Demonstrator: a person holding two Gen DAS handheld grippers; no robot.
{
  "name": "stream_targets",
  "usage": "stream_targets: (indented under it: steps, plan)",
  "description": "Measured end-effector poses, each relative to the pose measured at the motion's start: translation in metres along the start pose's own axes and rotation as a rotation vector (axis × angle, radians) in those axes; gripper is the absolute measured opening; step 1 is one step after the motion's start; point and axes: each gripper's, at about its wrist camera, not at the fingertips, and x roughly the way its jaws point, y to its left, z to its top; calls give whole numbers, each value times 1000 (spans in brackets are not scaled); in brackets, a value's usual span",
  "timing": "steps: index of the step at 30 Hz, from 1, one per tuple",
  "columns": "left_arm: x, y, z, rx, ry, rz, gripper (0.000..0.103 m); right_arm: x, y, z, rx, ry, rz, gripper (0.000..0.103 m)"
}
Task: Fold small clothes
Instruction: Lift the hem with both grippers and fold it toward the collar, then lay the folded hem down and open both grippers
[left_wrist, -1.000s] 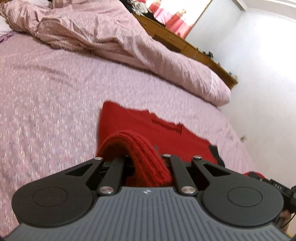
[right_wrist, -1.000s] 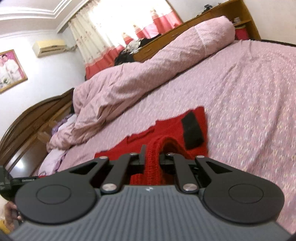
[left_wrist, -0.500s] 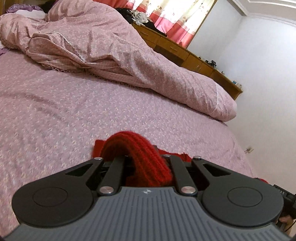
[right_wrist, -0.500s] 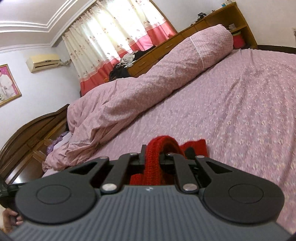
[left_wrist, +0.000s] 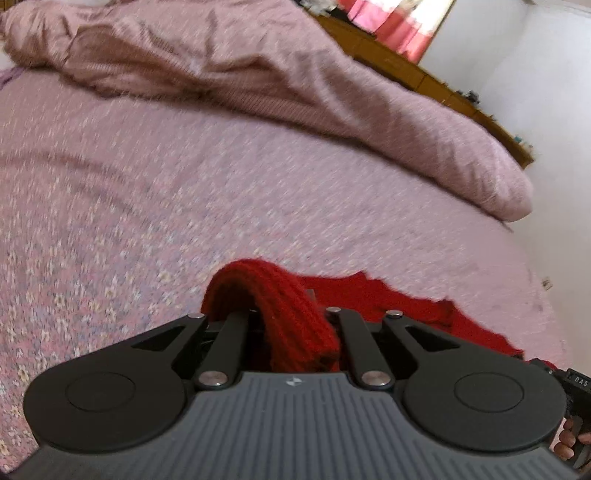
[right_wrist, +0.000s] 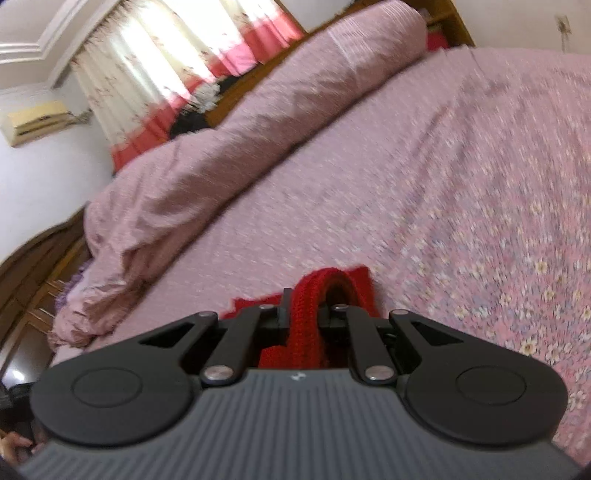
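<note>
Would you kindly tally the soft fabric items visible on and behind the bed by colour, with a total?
Red: 1, the knitted garment, clamped in both the left gripper and the right gripper.
Pink: 2, the floral bedsheet and the rolled duvet.
Cream and pink: 1, the curtain.
Total: 4

Knitted garment (left_wrist: 291, 306): solid red, ribbed.
Bedsheet (left_wrist: 147, 206): pink, small pale floral print.
Duvet (right_wrist: 229, 147): dusty pink, fine check.
Curtains (right_wrist: 155, 74): cream with small flowers, pink-red band below.
Gripper bodies (right_wrist: 295, 417): black discs and links, grey ribbed housing.
Walls (left_wrist: 546, 74): white.
</note>
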Motion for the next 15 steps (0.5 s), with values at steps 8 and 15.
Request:
stream_targets:
  steps: [8, 15]
  plan:
    - [-11, -1, -4, 41, -1, 19, 13, 8, 2, -15, -70, 6, -50, 13]
    - [-45, -14, -4, 99, -62, 69, 70, -14, 17, -16, -127, -17, -72, 55]
